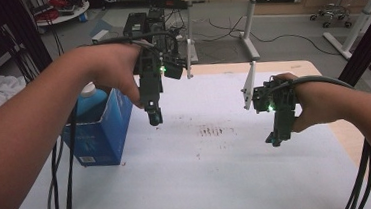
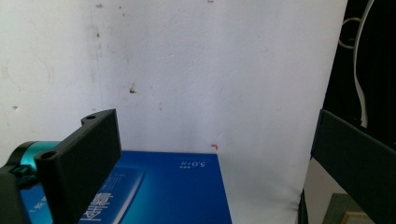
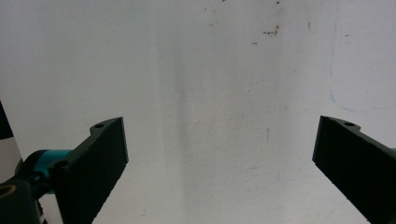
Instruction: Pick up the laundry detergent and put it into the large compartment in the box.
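I see a glossy blue box [image 1: 104, 131] with white print standing upright near the desk's [image 1: 219, 182] left edge, its open top up, a bottle with a white cap [image 1: 88, 90] inside. My left gripper [image 1: 154, 118] hangs just beside its right side, jaws spread and empty. Well apart, near the right edge, my right gripper [image 1: 275, 140] hangs over bare, stained cover, jaws wide.

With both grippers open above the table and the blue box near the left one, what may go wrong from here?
1. The blue cardboard box stands near the left edge of the white table; a sideways push from the left gripper may slide or tip it.
2. A blue-capped bottle rises from the box and may topple with it.
3. Black cables hang beside the box and may snag it.
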Demonstrator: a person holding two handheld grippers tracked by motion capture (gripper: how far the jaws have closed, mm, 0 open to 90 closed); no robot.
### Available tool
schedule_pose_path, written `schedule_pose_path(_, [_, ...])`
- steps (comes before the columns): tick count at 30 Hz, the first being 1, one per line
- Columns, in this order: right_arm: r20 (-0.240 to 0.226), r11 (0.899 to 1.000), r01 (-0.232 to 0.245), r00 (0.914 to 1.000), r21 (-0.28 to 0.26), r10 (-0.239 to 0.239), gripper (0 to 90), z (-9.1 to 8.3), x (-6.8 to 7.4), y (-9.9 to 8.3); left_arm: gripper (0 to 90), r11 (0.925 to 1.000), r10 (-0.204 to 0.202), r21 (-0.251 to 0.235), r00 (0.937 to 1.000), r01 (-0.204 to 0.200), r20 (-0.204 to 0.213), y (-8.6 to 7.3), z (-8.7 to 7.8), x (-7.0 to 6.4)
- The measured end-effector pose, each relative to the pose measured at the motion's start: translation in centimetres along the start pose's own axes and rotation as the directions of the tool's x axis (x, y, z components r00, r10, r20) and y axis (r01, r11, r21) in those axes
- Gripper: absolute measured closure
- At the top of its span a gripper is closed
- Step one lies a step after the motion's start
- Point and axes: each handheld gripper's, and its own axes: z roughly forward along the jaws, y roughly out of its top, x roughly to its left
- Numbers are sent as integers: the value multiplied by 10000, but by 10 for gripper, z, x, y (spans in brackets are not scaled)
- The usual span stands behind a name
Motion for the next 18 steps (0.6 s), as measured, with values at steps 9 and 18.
schedule_pose_path(9, [-4, 9999, 118, 9999, 80, -118, 23, 1, 0, 4, 16, 9994, -247, -231, 9997, 247, 4, -7, -5, 0])
schedule_pose_path(18, [-21, 9999, 137, 9999, 80, -137, 23, 0, -1, 8, 16, 9986, -500, -168, 9987, 500, -11, -12, -7, 2])
